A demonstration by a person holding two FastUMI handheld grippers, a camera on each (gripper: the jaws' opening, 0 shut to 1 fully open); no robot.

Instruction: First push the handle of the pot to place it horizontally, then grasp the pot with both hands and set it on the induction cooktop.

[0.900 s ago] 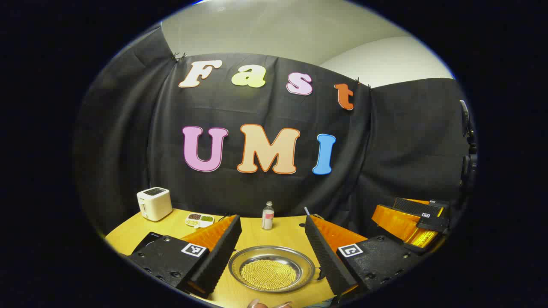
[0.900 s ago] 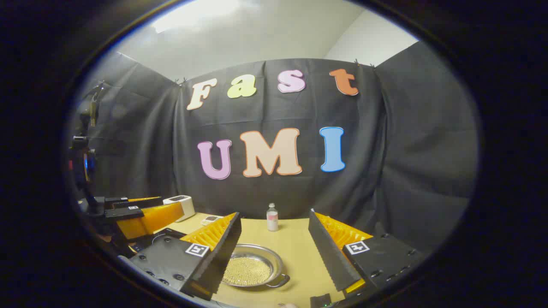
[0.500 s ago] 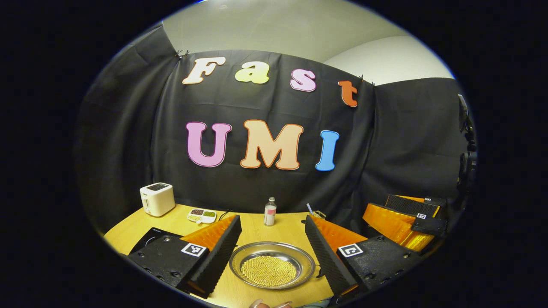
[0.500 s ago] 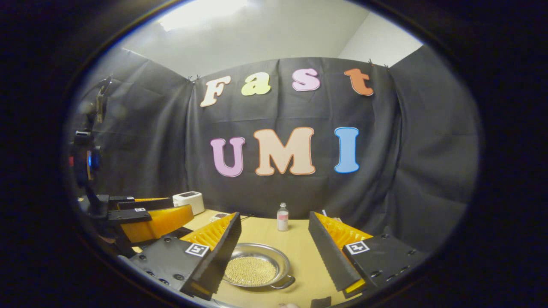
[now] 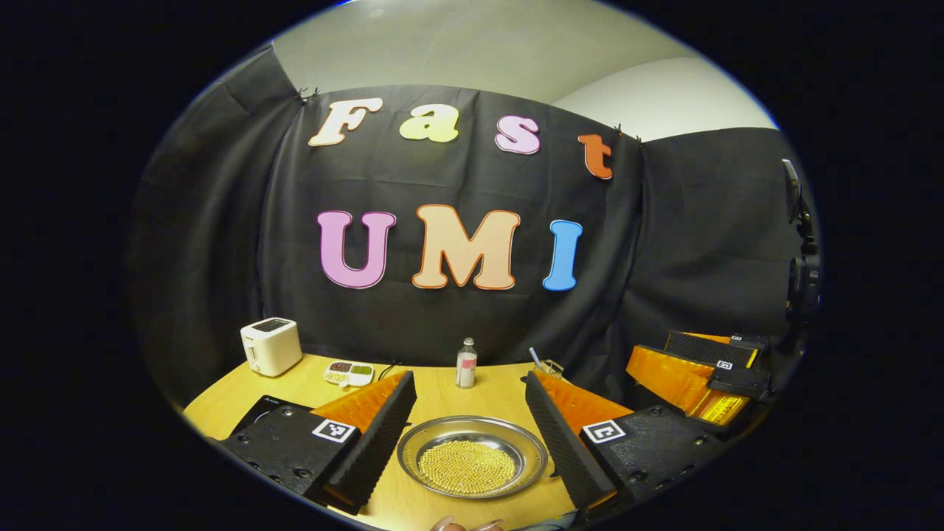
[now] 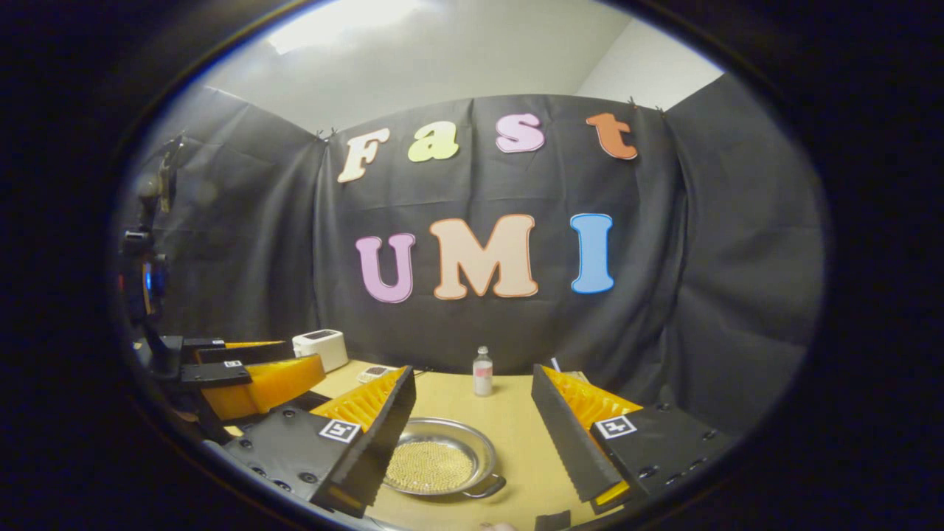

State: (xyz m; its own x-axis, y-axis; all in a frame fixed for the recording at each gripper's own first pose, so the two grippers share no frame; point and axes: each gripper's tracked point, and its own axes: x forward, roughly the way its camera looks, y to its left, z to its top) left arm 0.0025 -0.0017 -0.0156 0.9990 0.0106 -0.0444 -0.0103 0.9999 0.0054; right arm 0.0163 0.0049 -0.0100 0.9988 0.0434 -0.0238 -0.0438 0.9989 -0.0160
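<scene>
Many yellow beads fill the pot.

Shallow steel pot of yellow beads, upright on wooden table.

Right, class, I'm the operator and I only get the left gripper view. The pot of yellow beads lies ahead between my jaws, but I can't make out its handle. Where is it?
Observer: In the right gripper view a small loop handle sticks out from the pot's near right rim.
Operator: And is my gripper touching the pot yet?
Observer: No. Seen from the right gripper, the left gripper is held apart from the pot, off to its left on the toaster's side.
</scene>
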